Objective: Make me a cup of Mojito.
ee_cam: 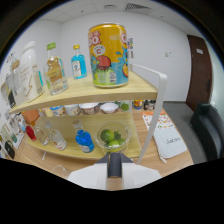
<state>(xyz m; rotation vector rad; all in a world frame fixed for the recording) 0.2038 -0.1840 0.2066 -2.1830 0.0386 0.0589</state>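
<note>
A clear plastic cup (pixel 114 137) holding green lime pieces stands on the lowest wooden shelf (pixel 70 150), just ahead of my gripper (pixel 114 164). Only a dark narrow part of the gripper over a white base shows, pointing at the cup. On the top shelf (pixel 75 92) a yellow drink can (pixel 107 50) with fruit pictures stands near the front edge. Left of it are a blue bottle (pixel 78 62) and a clear bottle of amber liquid (pixel 54 70). A round blue bottle (pixel 84 141) sits to the left of the cup.
The middle shelf carries several small bowls (pixel 90 107). More bottles (pixel 27 75) crowd the rack's left end. The rack's white frame (pixel 161 95) stands at the right. Beyond it lie a white bag (pixel 169 140) on the table, a dark chair (pixel 207 127) and a brown door (pixel 200 65).
</note>
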